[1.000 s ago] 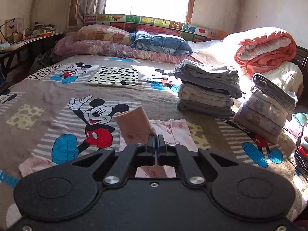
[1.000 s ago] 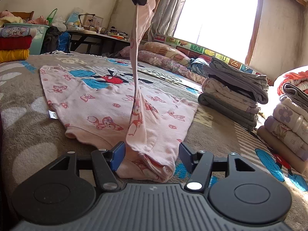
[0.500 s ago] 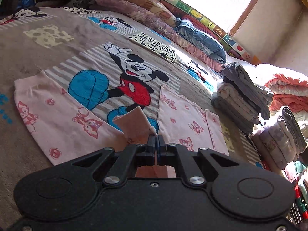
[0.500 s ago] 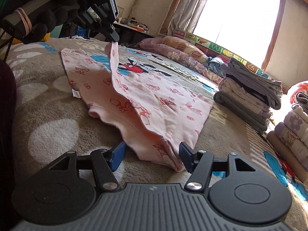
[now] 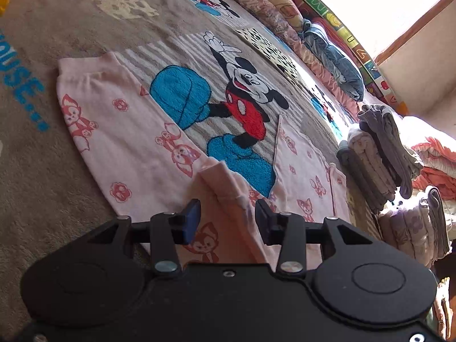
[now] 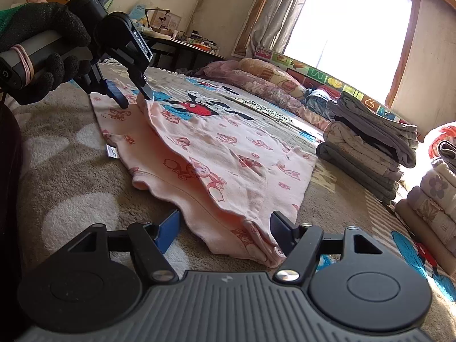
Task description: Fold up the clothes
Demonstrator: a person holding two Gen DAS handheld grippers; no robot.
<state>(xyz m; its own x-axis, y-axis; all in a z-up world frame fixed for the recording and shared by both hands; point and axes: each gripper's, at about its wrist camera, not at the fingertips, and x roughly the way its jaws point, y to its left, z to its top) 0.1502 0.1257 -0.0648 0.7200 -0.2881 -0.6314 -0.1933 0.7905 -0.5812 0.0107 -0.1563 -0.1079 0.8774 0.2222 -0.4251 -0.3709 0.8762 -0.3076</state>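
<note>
- We see a bedroom with a bright window [image 6: 353, 20] and a curtain [image 6: 273, 11] beside it; a bed [image 6: 71, 176] fills the view, covered by a brown blanket printed with cartoon mice.
- Pillows [image 6: 268, 77] lie along the bed's far edge under the window, and two stacks of folded clothes [image 6: 367, 142] stand on the bed's right side, one just beside the other.
- Our pink garment [image 6: 216, 154], printed with small red animals, lies spread on the blanket in the middle of the bed, with one part folded over onto the rest.
- Our left gripper [image 6: 134, 95], held by a hand in a black glove [image 6: 42, 51], sits low over the garment's far end. Its jaws are opening; the left wrist view shows a raised fold of the pink cloth between the fingers [image 5: 191, 216], with neither pad pressing on it.
- Our right gripper [image 6: 225, 232] rests at the near end of the garment. Its jaws are also opening and stand wide, one on each side of the near corner, where a small button shows; the cloth lies between them and we see no pad pressing on it.
- A cluttered desk [image 6: 182, 45] stands against the far wall.
</note>
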